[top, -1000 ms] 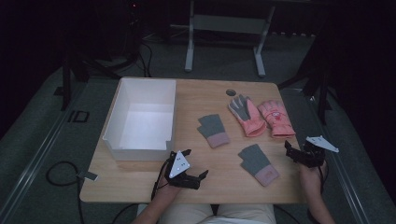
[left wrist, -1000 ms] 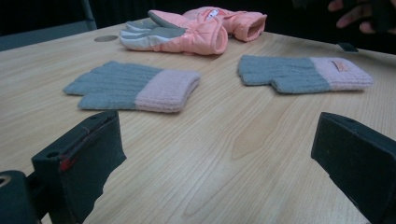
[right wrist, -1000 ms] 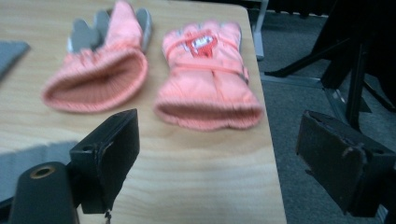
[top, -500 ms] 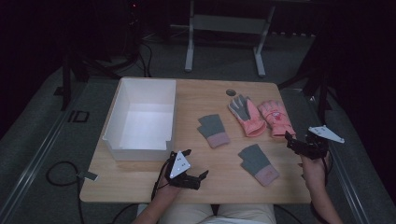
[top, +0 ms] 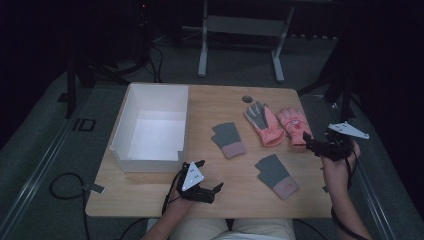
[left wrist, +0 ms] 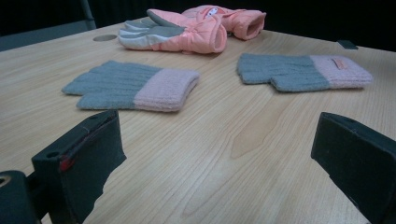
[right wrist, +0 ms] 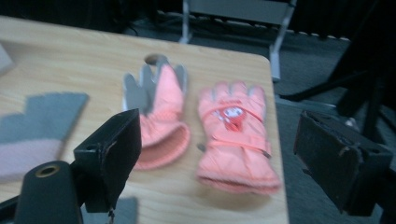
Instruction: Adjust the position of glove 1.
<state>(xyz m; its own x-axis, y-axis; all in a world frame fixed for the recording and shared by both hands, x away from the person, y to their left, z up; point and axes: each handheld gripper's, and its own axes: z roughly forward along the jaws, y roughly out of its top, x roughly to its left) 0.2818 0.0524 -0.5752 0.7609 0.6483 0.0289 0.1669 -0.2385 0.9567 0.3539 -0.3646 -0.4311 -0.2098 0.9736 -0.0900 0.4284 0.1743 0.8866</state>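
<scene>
A light wooden table (top: 225,170) carries an open white rectangular box (top: 152,127) on its left half. Two grey knitted gloves with pink cuffs lie mid-table, one (top: 227,139) nearer the box, the other (top: 276,175) nearer the person. Two padded salmon-pink winter gloves lie side by side toward the far right, one palm-up with a grey palm (top: 263,122), one (top: 293,125) with what looks like a small printed badge, blurred in the right gripper view. The left gripper (top: 207,176) rests low at the near edge, jaws spread wide and empty. The right gripper (top: 311,143) hovers at the right edge just beside the badge glove, jaws also parted, gripping nothing.
</scene>
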